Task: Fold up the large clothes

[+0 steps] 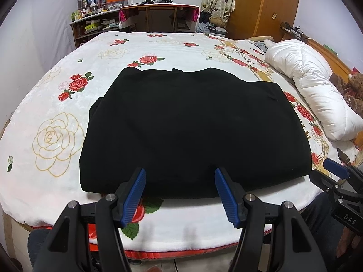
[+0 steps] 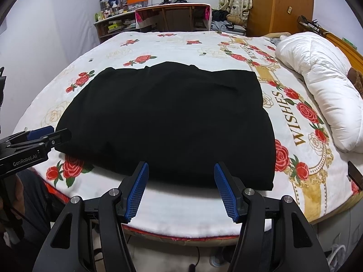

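Currently, the folded black garment (image 1: 192,131) lies flat on the rose-print bed (image 1: 56,117), near its front edge. Left tool (image 1: 179,176) and right tool (image 2: 181,170) hover released just before the garment's near hem, grasping nothing.

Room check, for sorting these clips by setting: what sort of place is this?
Most likely a home bedroom: a bed with a rose-print cover, a white duvet rolled at its head, and a wooden wardrobe by the curtained window.

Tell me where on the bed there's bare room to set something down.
Free: the wide stretch of blanket beyond the black garment, and the strip to its left. Crowded: the right side, where the white duvet lies close to the garment.
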A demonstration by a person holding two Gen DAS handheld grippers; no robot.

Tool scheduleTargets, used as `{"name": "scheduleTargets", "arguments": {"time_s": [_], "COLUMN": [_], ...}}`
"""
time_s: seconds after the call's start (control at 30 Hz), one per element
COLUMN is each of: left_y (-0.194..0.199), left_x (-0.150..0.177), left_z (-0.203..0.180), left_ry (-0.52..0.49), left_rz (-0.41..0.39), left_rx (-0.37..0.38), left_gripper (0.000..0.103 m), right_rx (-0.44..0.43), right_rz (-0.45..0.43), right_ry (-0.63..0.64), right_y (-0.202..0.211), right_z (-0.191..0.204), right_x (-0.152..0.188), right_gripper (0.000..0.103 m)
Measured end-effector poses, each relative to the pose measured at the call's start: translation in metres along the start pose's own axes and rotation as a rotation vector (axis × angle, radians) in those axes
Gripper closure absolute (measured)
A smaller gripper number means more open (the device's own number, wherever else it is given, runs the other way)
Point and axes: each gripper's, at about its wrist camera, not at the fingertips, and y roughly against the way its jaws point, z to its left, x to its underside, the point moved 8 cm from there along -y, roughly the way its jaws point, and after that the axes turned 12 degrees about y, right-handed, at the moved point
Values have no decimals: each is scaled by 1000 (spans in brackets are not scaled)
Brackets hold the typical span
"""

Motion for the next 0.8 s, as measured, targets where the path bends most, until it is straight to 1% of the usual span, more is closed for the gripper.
{"name": "scheduleTargets", "arguments": {"time_s": [0.5, 0.73, 0.8], "left_y": [-3, -1, 0], "left_x": [1, 0, 0], "left_z": [-1, -1, -1], "left_ry": [5, -7, -6], "left_rz": [7, -3, -3], "left_rx": [4, -11, -5], "left_gripper": [38, 38, 38], "right_rx": [-4, -4, -3], "right_rz": [9, 11, 11], "right_ry": [1, 0, 3], "right_y": [-4, -4, -4], "right_z": [-1, 0, 0], "right_x": [2, 2, 3], "right_gripper": [43, 43, 43]}}
